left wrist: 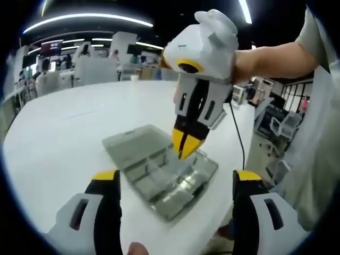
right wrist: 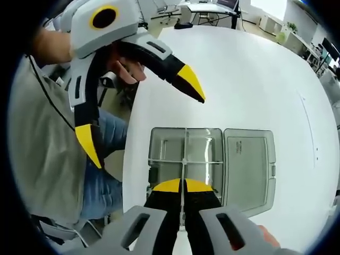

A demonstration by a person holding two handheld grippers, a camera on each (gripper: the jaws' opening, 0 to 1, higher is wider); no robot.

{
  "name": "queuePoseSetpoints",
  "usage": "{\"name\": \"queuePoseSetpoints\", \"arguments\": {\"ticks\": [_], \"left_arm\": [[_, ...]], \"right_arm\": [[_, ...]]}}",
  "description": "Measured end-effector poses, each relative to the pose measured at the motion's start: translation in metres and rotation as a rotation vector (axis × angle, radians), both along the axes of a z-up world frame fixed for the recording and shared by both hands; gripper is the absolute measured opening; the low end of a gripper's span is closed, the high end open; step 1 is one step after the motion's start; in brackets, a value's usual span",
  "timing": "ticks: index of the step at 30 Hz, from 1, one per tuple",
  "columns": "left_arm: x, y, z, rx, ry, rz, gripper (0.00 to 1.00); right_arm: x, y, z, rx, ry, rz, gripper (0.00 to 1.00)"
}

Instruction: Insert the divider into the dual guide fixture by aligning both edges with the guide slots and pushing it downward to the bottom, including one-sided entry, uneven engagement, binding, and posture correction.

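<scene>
Pinching the clear divider (right wrist: 182, 159) upright, the right gripper (left wrist: 183, 150) stands directly over the open fixture box (right wrist: 167, 151) near the table's (left wrist: 58, 133) edge — left gripper (right wrist: 143, 125) wide apart, alongside.

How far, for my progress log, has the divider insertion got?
Done: the clear box lies open on the table, lid flat beside it. In hand: the right gripper is shut on the thin divider, which stands along the tray's middle. The left gripper hovers open, holding nothing. Left: probably pushing down and releasing; whether it is fully seated cannot be told.
</scene>
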State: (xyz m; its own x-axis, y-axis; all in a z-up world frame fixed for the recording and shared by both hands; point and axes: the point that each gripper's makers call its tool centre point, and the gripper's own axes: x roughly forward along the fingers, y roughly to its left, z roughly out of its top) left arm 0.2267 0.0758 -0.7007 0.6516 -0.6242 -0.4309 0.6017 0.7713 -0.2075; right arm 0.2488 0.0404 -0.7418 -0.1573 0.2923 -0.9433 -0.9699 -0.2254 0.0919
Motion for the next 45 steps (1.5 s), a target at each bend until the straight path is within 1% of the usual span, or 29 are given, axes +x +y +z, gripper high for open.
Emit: {"name": "queuePoseSetpoints", "arguments": {"ticks": [16,45], "left_arm": [[0.001,0.002,-0.001,0.004,0.000,0.000,0.85],[-0.002,0.001,-0.001,0.003,0.000,0.002,0.86]], "right_arm": [[0.000,0.000,-0.005,-0.005,0.007,-0.002,0.00],[0.000,-0.002,-0.022,-0.049,-0.032,0.054,0.00]]}}
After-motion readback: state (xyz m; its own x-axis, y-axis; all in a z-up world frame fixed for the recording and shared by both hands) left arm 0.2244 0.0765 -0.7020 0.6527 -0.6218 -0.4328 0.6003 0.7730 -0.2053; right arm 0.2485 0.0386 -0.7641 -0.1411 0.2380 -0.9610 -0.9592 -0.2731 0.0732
